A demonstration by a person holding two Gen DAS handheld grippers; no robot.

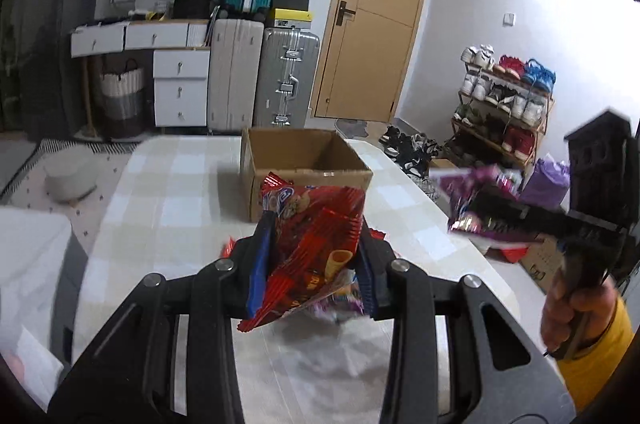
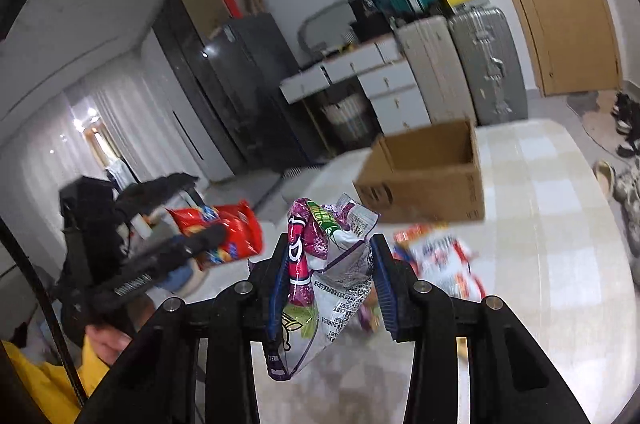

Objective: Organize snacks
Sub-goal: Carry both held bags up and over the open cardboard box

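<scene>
Left gripper (image 1: 316, 244), frame centre, clamped on red snack bag (image 1: 316, 236). Right gripper (image 2: 330, 264) pinches purple snack bag (image 2: 320, 264), mid-frame. Loose packets (image 2: 440, 260) on checked table (image 2: 560, 244). Beyond, open cardboard box (image 1: 304, 163); interior looks bare, floor partly hidden.

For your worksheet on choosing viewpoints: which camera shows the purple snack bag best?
The right wrist view: the purple snack bag fills the centre, sharp, pinched in the right tongs. The left wrist view shows it small and blurred at the right edge.
</scene>
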